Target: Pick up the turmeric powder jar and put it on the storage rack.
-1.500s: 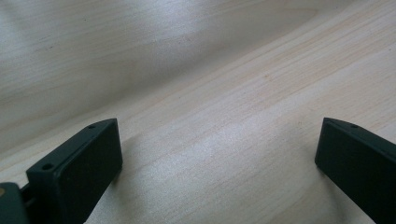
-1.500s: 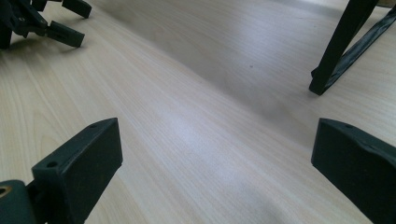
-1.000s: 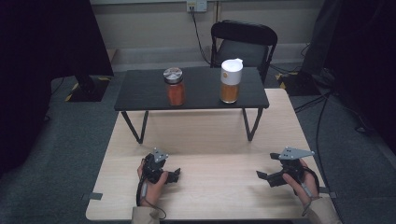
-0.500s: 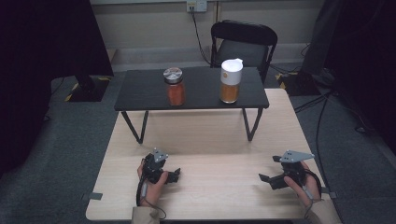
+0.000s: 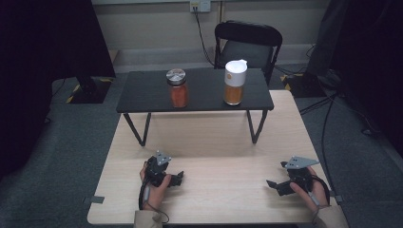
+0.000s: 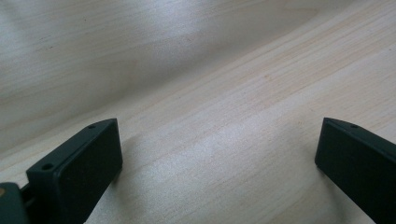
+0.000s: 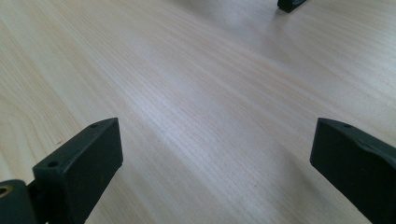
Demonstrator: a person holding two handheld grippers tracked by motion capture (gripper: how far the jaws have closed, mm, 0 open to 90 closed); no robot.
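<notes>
The left gripper (image 5: 177,179) sits low over the near-left part of the pale wooden table (image 5: 214,142), held in a hand (image 5: 154,187) that comes in from the bottom edge; in the left gripper view its 2 black jaws stand wide apart with bare wood grain between them, holding nothing. The right gripper (image 5: 275,186) is near the table's right edge, well apart from the left one, and in the right gripper view its 2 jaws are likewise spread wide over bare wood, gripping nothing. Whether either one touches the tabletop I cannot tell. Farther back, a small black table (image 5: 142,92) stands on the wooden one and bears 2 containers of orange-brown contents: a jar with a metal lid (image 5: 177,89) on the left and a white-capped bottle (image 5: 235,83) on the right, both upright, apart from each other and well away from both grippers.
</notes>
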